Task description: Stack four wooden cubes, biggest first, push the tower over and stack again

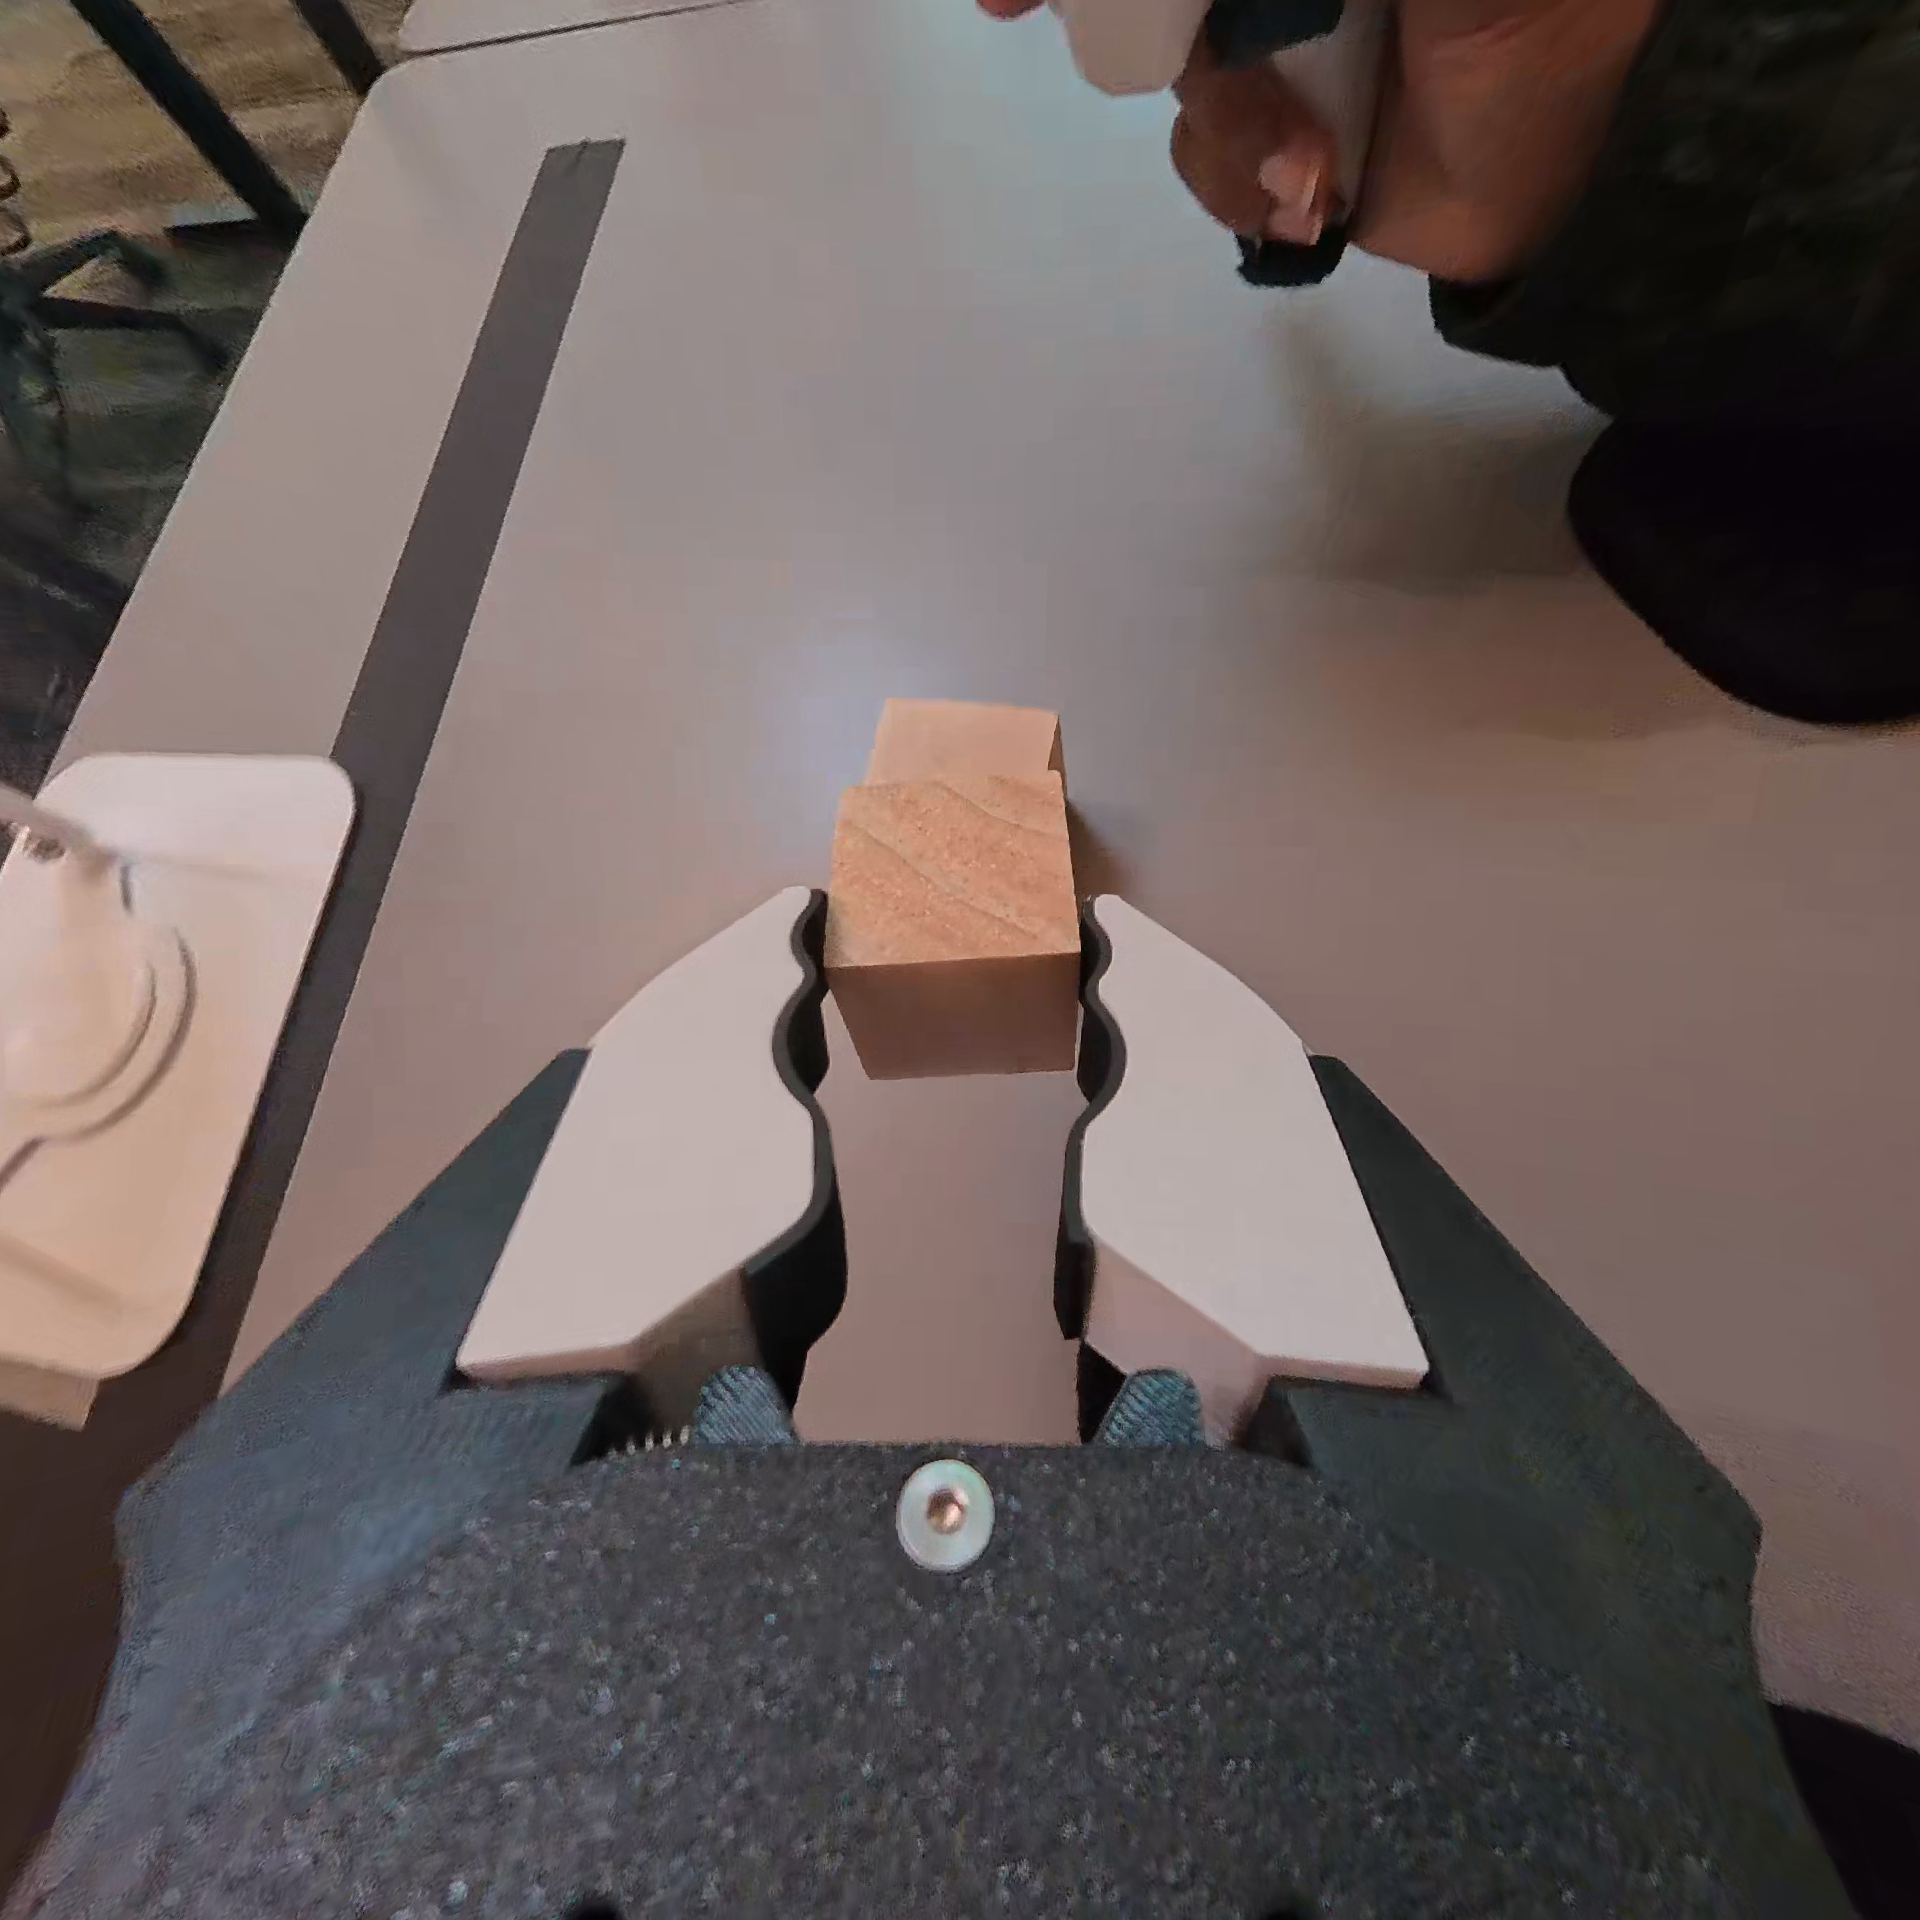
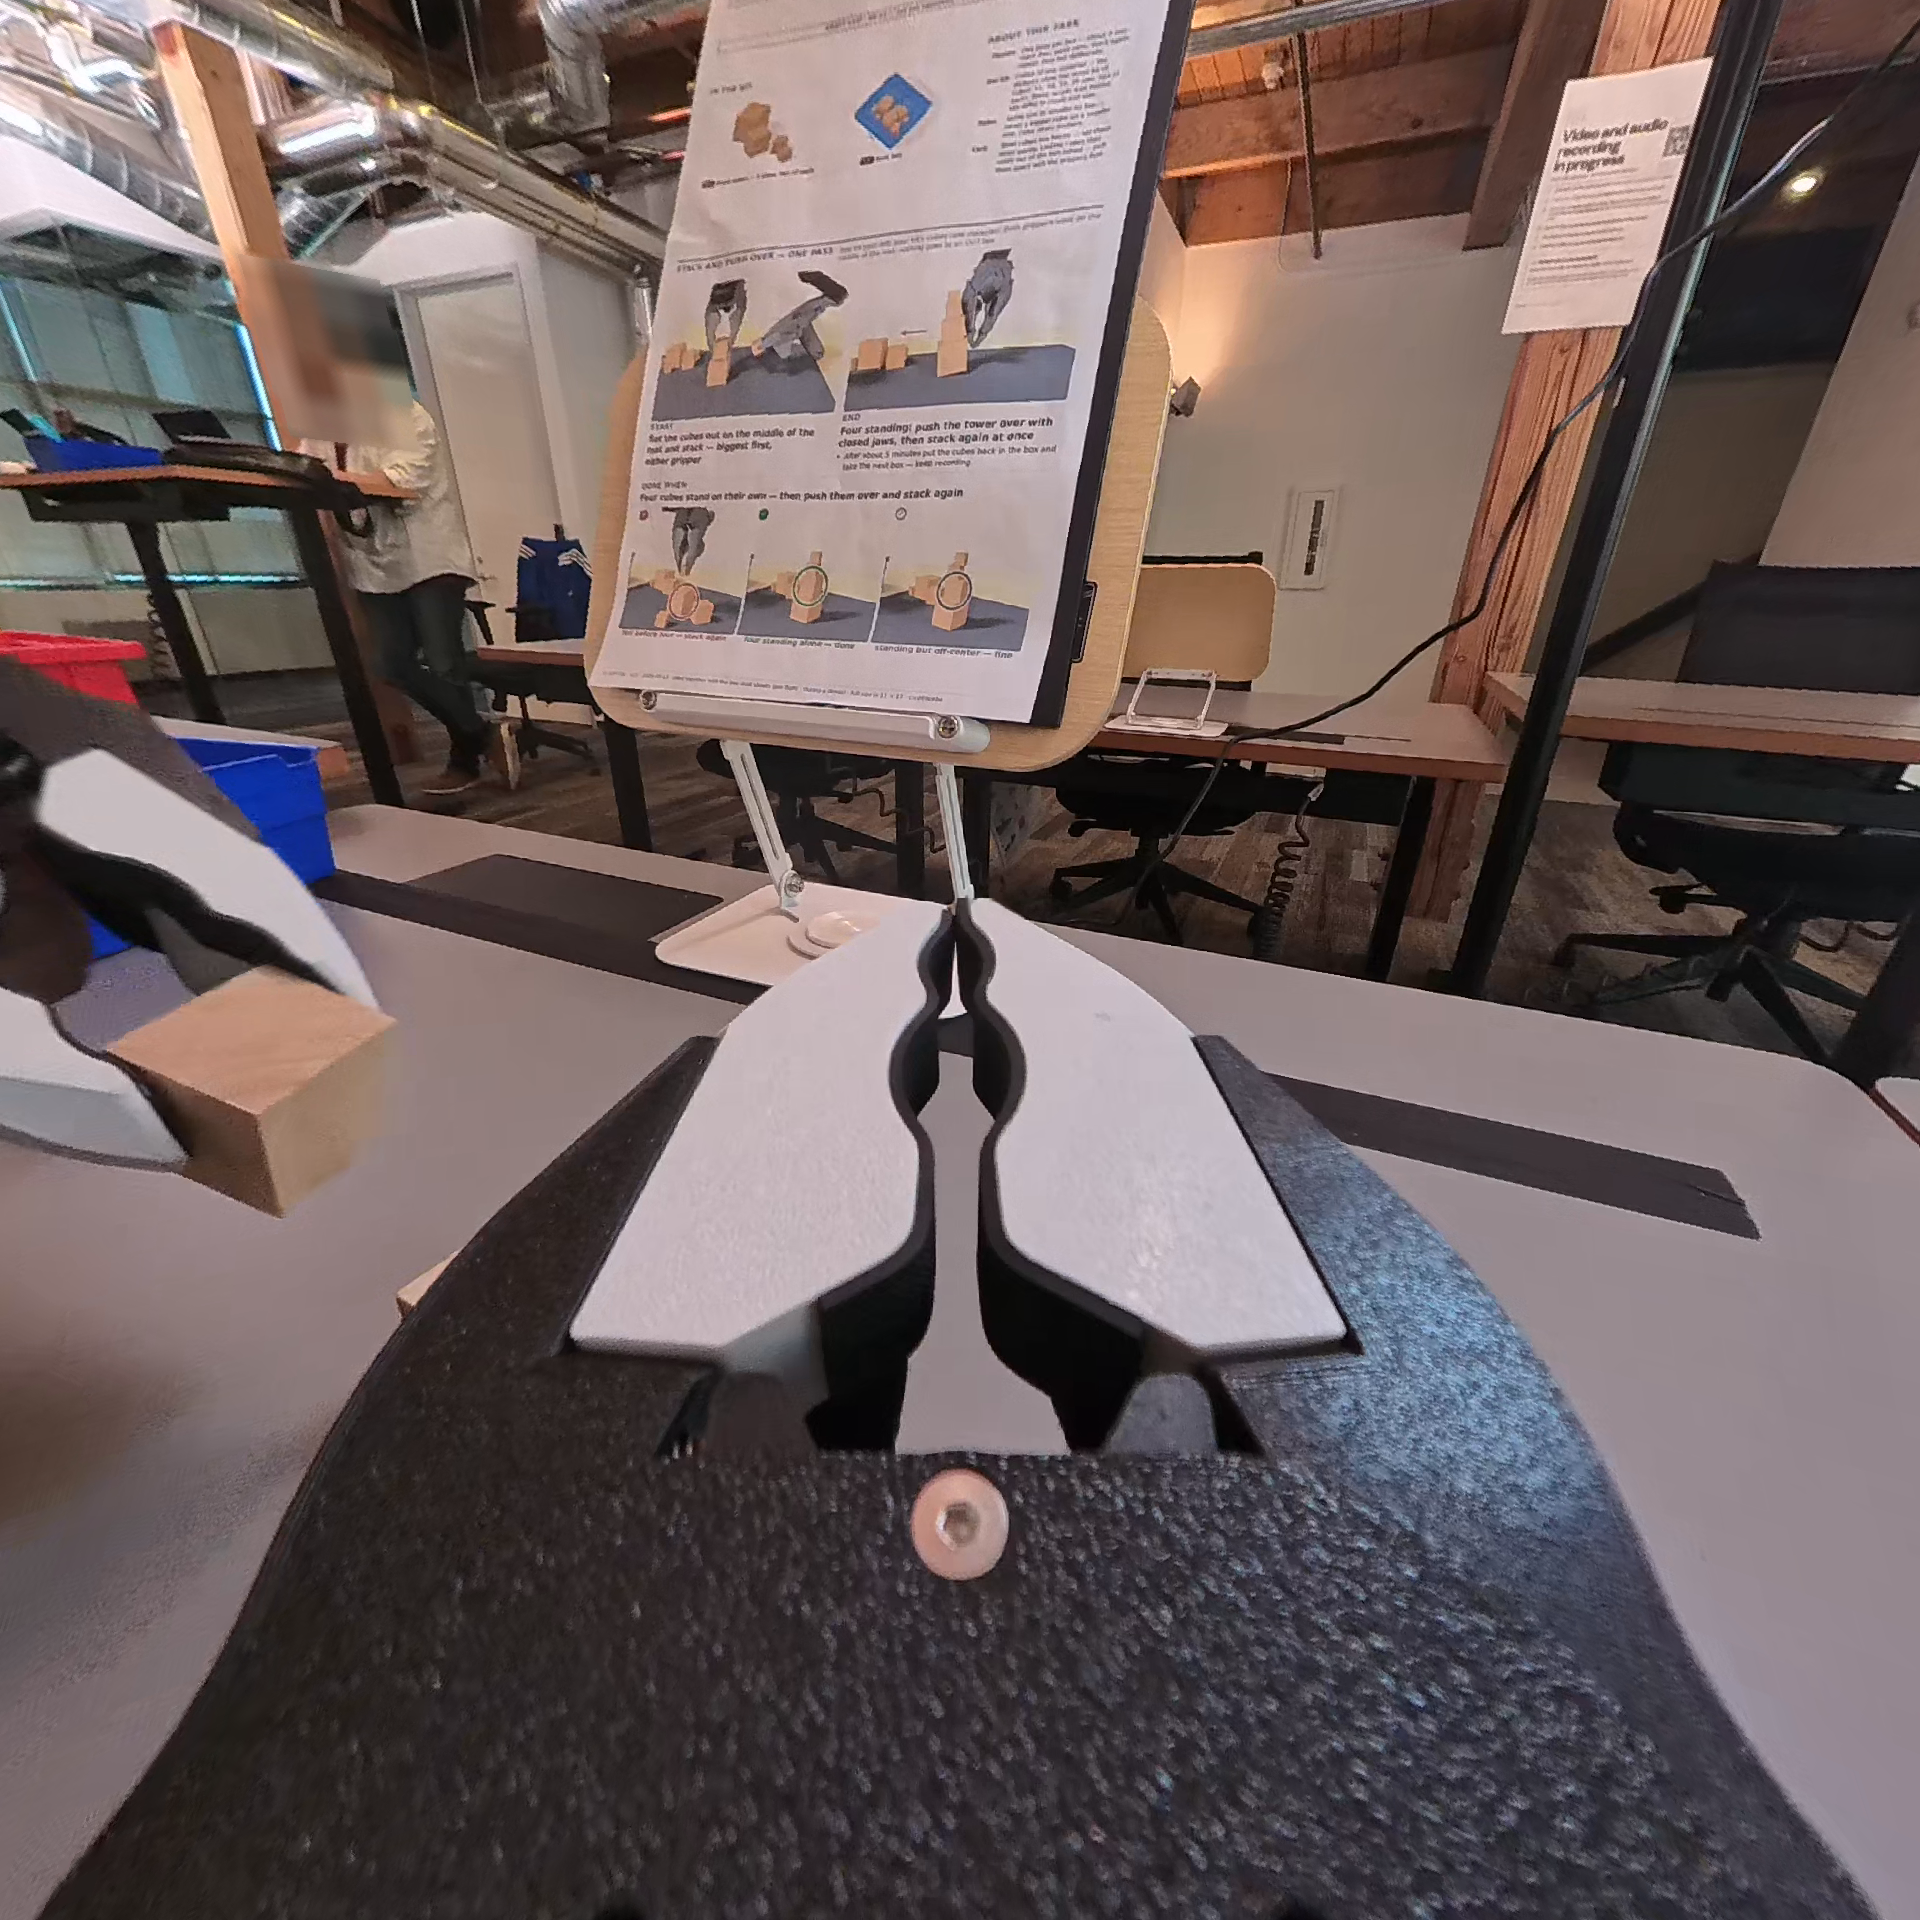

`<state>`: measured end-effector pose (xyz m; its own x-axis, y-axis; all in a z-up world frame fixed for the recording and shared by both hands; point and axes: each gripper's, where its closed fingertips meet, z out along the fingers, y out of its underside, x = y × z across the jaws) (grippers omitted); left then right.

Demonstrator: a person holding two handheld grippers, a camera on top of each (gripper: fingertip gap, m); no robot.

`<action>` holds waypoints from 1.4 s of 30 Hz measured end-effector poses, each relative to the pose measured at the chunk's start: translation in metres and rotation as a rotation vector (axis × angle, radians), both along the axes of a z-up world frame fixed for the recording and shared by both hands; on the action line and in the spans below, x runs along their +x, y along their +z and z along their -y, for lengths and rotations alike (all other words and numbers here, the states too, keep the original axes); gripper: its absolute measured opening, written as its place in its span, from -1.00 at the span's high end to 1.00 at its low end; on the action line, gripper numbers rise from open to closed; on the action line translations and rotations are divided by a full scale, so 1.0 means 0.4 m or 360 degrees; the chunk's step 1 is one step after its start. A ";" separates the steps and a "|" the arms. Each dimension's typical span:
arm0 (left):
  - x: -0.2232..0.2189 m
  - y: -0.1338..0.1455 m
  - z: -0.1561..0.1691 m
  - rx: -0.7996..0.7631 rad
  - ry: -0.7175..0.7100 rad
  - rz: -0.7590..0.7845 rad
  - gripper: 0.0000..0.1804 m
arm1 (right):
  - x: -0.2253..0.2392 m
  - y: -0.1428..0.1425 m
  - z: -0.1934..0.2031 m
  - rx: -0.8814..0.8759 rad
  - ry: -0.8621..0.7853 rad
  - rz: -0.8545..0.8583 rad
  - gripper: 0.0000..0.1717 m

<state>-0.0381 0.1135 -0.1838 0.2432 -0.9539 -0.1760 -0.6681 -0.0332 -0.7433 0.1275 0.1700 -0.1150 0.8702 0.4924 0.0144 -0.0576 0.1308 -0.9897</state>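
My left gripper (image 1: 951, 914) is shut on a pale wooden cube (image 1: 951, 894), with both dark pads pressed on its sides. In the right wrist view this cube (image 2: 249, 1091) hangs above the grey table (image 2: 1558, 1403) between the left gripper's fingers (image 2: 177, 862). A second wooden cube (image 1: 966, 738) rests on the table (image 1: 935, 468) just beyond the held one. My right gripper (image 2: 958, 914) is shut with its pads together and nothing between them. It is held above the table by a hand and also shows at the top right of the left wrist view (image 1: 1122, 42).
A document stand with a printed sheet (image 2: 894, 364) stands at the table's far side, its base (image 1: 156, 1039) left of my left gripper. A black tape strip (image 1: 468, 468) runs along the table. Blue (image 2: 260, 800) and red (image 2: 62, 655) bins sit far left. A dark sleeve (image 1: 1766, 364) is on the right. My right fingertips sit around 20 cm from my left ones.
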 end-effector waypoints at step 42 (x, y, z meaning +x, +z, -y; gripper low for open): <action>0.159 -0.119 -0.059 -0.0349 -0.0452 -0.0616 0.44 | -0.021 -0.004 0.001 -0.0039 0.0063 0.0004 1.00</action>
<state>0.0254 0.1371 -0.2313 -0.0738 -0.9972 0.0095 -0.8977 0.0622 -0.4361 0.1191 0.1694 -0.1165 0.8501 0.5267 0.0041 -0.0597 0.1041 -0.9928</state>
